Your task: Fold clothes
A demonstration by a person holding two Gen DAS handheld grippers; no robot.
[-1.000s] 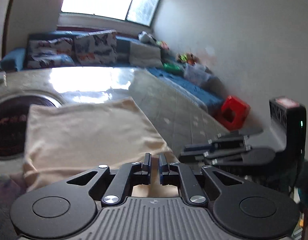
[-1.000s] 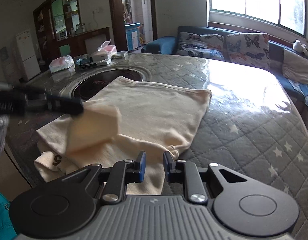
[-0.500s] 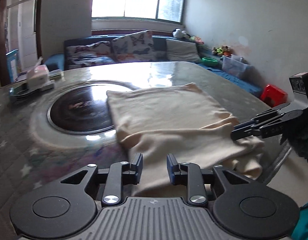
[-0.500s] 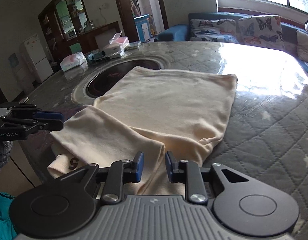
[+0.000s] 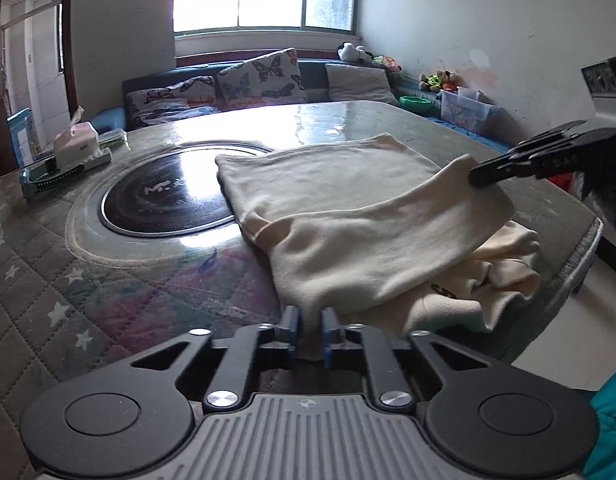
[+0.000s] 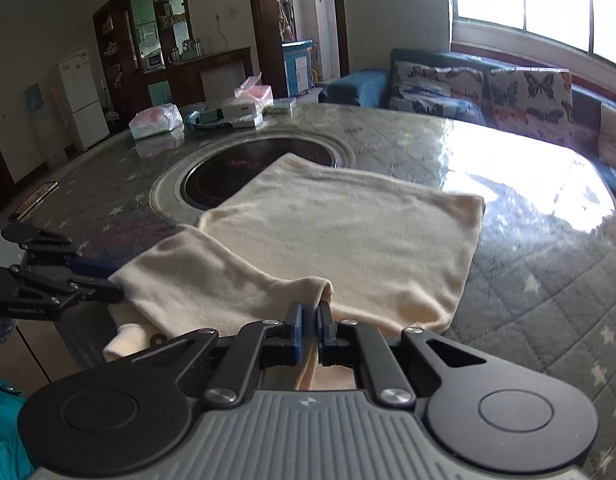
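Observation:
A cream garment (image 5: 339,184) lies partly folded on the quilted table; it also shows in the right wrist view (image 6: 347,224). My left gripper (image 5: 309,326) is shut on one corner of the garment's near flap. My right gripper (image 6: 309,314) is shut on the flap's other corner. Between them the flap (image 5: 371,240) is lifted off the table. In the left wrist view the right gripper (image 5: 487,174) pinches the flap's far corner. In the right wrist view the left gripper (image 6: 108,280) holds the flap's left corner. Bunched cloth with a dark print (image 5: 487,280) lies under the flap.
A round dark glass hotplate (image 5: 164,200) is set in the table (image 5: 68,280) beside the garment. Tissue boxes and packets (image 6: 212,114) stand at the table's far side. The table's near edge (image 5: 579,252) is close to the bunched cloth. A sofa with butterfly cushions (image 5: 248,80) stands behind.
Both grippers have closed on the near flap's corners and raised it off the table. The left gripper's view has swung from the sofa side round to the table.

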